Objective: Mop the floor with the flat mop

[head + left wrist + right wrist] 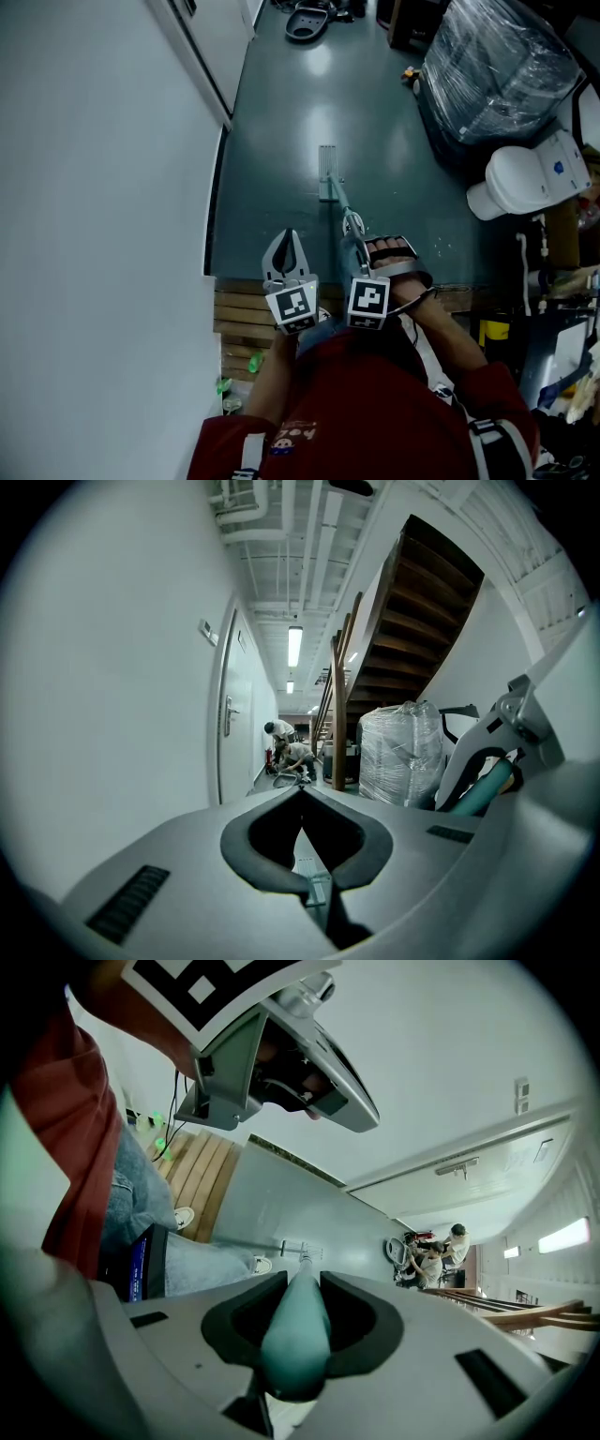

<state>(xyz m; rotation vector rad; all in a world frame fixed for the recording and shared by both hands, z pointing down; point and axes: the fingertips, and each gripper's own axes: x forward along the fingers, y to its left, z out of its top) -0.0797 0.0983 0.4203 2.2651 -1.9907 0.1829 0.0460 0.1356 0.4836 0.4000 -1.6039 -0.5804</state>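
The right gripper (354,228) is clamping the teal handle (343,203) of the flat mop, its jaws closing around the pole in the right gripper view (302,1274). The handle is running forward and down to the mop head (326,173), which is lying flat on the dark green floor (272,169) ahead of the person. The left gripper (289,242) is hovering just beside the right one, to its left; its jaws are sitting together with nothing between them (301,794) and are not touching the handle. A white wall (94,187) is running along the left side, and wooden slats (242,319) are showing under the grippers. A plastic-wrapped stack (497,75) is standing at the far right. Two people (286,749) are crouching far down the corridor
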